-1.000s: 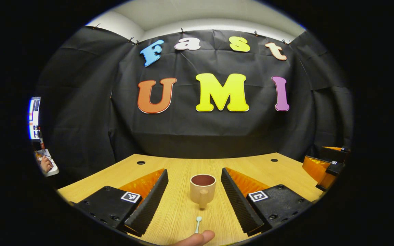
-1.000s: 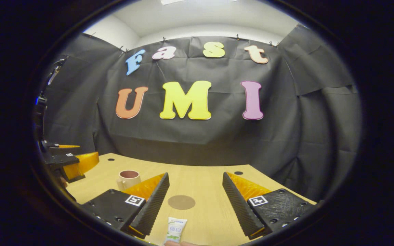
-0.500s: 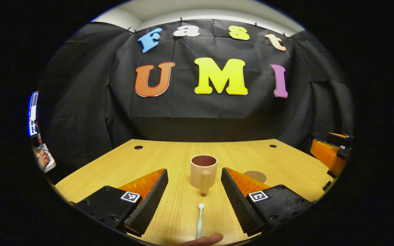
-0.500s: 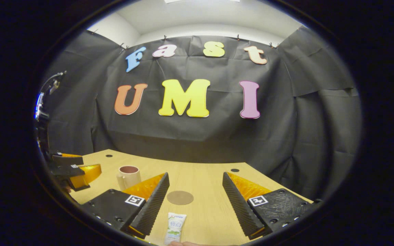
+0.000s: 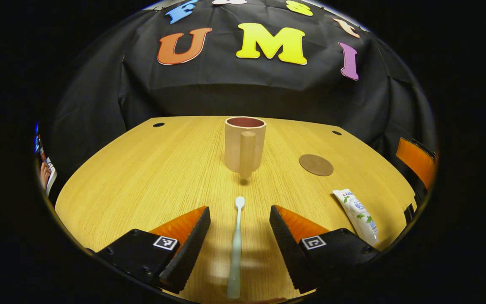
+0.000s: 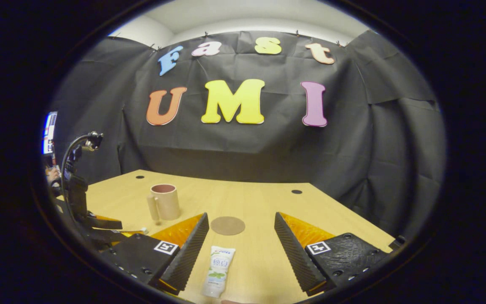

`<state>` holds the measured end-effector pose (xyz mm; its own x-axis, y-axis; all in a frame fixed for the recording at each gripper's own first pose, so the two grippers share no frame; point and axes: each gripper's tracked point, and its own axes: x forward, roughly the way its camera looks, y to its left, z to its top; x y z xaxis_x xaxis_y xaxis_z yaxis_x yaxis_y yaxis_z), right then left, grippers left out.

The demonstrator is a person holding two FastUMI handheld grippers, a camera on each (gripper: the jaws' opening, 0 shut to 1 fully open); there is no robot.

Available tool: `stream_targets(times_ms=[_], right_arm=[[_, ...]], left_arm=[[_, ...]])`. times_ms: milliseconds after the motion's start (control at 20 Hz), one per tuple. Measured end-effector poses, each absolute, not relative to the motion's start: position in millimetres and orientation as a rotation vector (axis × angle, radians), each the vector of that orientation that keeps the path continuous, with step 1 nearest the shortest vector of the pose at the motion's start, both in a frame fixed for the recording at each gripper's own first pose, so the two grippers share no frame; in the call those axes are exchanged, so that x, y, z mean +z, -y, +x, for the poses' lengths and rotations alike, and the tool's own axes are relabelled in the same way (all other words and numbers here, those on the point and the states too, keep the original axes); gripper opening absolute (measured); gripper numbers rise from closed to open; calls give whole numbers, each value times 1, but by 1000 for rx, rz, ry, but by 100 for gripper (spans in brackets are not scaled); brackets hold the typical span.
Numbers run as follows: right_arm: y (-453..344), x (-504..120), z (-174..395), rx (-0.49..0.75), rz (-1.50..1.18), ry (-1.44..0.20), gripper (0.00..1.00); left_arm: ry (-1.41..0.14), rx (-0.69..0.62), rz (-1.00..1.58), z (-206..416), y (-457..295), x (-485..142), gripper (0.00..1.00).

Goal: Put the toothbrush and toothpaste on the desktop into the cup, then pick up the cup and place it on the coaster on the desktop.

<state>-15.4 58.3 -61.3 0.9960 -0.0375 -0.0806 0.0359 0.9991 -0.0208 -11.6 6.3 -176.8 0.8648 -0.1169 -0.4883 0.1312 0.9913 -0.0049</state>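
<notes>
A pale toothbrush [image 5: 235,249] lies flat on the wooden desk [image 5: 141,177], its head pointing at the beige cup [image 5: 245,143]. My left gripper [image 5: 239,211] hovers open over it, one finger on each side of the handle, not touching. The cup stands upright with its handle toward me. Right of it lie the round brown coaster [image 5: 316,164] and the white toothpaste tube [image 5: 356,211]. In the right gripper view, the toothpaste tube [image 6: 219,270] lies between the fingers of my open right gripper [image 6: 241,217], with the coaster [image 6: 227,225] just beyond and the cup [image 6: 165,202] farther left.
The left gripper [image 6: 99,228] and its cabled mount stand at the left in the right gripper view. Part of the right gripper [image 5: 416,160] shows at the right edge of the left gripper view. Small cable holes [image 5: 158,125] mark the desk's far corners.
The left gripper has tilted down and moved over the toothbrush, which now lies between its fingers. The right gripper's view has dipped a little toward the toothpaste. Both stay open.
</notes>
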Motion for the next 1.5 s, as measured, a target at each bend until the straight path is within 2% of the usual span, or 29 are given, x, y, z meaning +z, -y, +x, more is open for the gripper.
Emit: stream_targets(times_ms=[100, 150, 200, 300, 450, 500, 800, 850, 900, 950, 1000, 1050, 1500], right_arm=[[-63, -70, -16, -28, -18, -99, 94], [-64, -75, -16, -24, -16, -107, 94], [-67, -80, -16, -17, -14, -111, 94], [-69, -89, -16, -13, -11, -127, 94], [-71, -98, -16, 1, 11, -154, 94], [-72, -99, -16, 6, 23, -160, 94], [-71, -110, -15, 14, 35, -194, 96], [-71, -112, -15, 16, 39, -200, 94], [-71, -113, -14, 17, 38, -207, 95], [-72, -115, -14, 16, 34, -213, 94], [-72, -118, -14, 15, 27, -220, 94], [-73, -120, -14, 17, 22, -226, 95], [-82, -146, -9, 21, 1, -302, 95]], left_arm=[[-534, -138, 42, -22, -1, -185, 81], [-545, -140, 45, -24, -1, -188, 82], [-562, -139, 48, -26, -1, -192, 71], [-602, -130, 50, -27, -4, -204, 65], [-607, -117, 65, -30, -8, -204, 62], [-606, -122, 73, -31, -7, -203, 50], [-597, -142, 90, -31, -10, -205, 45], [-597, -138, 90, -31, -11, -205, 47], [-595, -140, 90, -30, -10, -204, 34], [-592, -140, 90, -31, -11, -204, 28], [-588, -143, 91, -31, -10, -204, 16], [-584, -147, 89, -32, -11, -203, 13], [-400, -145, 89, -27, -5, -155, 10]])
